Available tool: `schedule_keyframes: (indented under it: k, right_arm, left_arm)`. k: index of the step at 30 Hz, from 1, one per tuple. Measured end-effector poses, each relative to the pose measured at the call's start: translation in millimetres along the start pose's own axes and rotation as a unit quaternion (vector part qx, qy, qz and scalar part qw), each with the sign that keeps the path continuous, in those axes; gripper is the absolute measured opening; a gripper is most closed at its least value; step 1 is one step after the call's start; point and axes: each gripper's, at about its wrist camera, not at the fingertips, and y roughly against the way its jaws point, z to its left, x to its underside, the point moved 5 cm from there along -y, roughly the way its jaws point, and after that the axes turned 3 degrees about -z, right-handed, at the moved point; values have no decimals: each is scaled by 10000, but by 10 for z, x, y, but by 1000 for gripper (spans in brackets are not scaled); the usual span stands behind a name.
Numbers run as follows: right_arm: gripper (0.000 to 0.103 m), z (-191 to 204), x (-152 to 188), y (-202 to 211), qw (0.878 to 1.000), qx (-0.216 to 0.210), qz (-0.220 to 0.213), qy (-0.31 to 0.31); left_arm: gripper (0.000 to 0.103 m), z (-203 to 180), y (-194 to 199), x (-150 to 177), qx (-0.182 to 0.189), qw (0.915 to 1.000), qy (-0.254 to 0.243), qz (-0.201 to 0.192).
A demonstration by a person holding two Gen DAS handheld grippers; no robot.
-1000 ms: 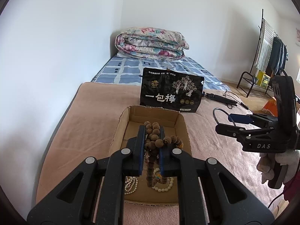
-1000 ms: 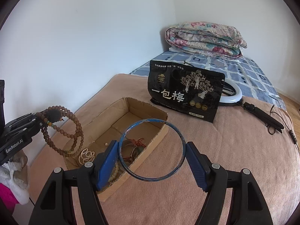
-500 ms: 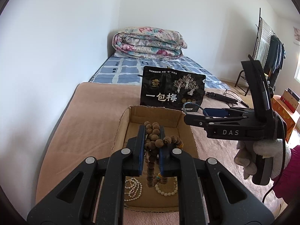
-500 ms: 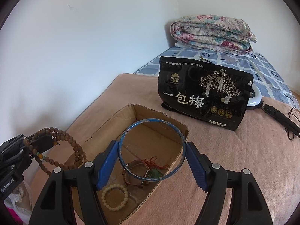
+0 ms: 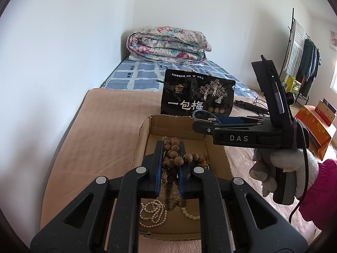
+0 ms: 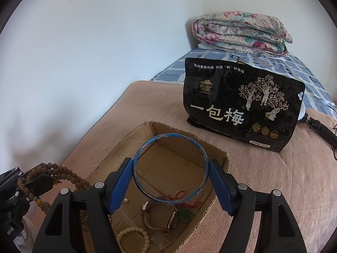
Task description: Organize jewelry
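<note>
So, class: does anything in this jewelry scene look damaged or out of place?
Yes. The cardboard box has ragged, torn rims. The blue bangle has chipped, worn paint. A black snack bag stands behind the box and is not jewelry.

blue bangle [image 6: 170,168] — brown beads [image 5: 174,160] — floral quilt [image 5: 168,44]

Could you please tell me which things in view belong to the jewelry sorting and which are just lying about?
Job:
- wooden bead strand, in left gripper
- blue bangle, in right gripper
- cardboard box
- pearl strand

Lying about:
- black snack bag
- folded quilt
- clothes rack
</note>
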Motion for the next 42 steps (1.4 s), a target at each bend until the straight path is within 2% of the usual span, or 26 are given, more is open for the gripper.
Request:
schedule_keyframes:
  k: [3,4,5,6,7,8,25,42]
  right_arm:
    - [75,10,4,-23,10000,38,21,42]
    - [75,11,7,-31,10000,55,31,54]
    - [78,7,9,-40,9999,83,40,60]
    - [83,4,10,-43,9999,104,44,61]
    - [87,-1,12,-40,9999,134,30,59]
    - [92,-8,12,-32,9998,190,1,59]
    - [93,-10,-37,207,9991,369,-180,48]
    - [93,16,-131,918,9973,455,-561,162]
  left_arm:
    - [11,11,-30,11,29,10000,39,46]
    - [16,15,-36,14,34,10000,45,44]
    - [31,17,-35,11,16,10000,35,34]
    - [41,20,-34,10,-2,10000,35,7]
    - [56,24,-26,8,-24,10000,42,-48]
    - [60,29,-11,7,-43,9999,43,-98]
    - [60,-75,145,-28,-78,9997,-23,-211]
    - [60,-380,699,-289,-210,9981,-204,-546]
